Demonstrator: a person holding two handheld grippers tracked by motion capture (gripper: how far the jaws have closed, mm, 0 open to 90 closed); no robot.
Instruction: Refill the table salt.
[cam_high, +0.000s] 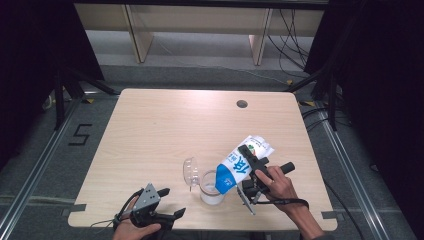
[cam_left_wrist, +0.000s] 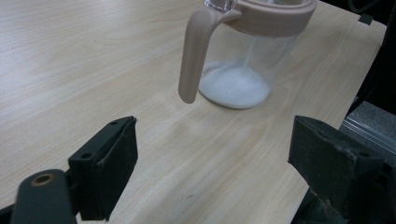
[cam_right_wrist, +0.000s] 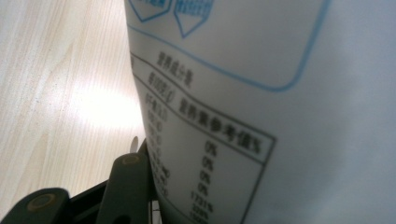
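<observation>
- While a blue-and-white pouch (cam_high: 239, 166) is held tilted, mouth down, over a clear jug (cam_high: 212, 187), a layer of white powder (cam_left_wrist: 234, 87) is already seen across the jug's bottom, so the pouring is judged to be under way.
- How much remains in the pouch cannot be told; the jug is filled only at its base, and most of its height is left empty.
- What is left, by judgement: the pour is to be finished, the pouch righted and set down, and probably the hinged clear lid (cam_high: 190, 172), now tipped open beside the rim, closed.
- The right claw (cam_high: 252, 162) is clamped across the pouch's middle at a middling width; in the right gripper view the printed side of the pouch is pressed against one black jaw.
- From that claw the pouch's lower end points down and toward the jug, which stands just beside and below it on the desk (cam_high: 165, 125).
- The right hand (cam_high: 275, 182) is wrapped round the handle, the wrist cocked so that the claw slants up and away from the person.
- The left claw (cam_high: 172, 216) is held wide and empty, low over the near desk edge, well apart from the pouch.
- Ahead of its jaws the jug's pinkish handle (cam_left_wrist: 194, 51) and rim (cam_left_wrist: 275, 16) are seen, near but untouched.
- The left hand (cam_high: 131, 231) is rested at the desk edge.
</observation>
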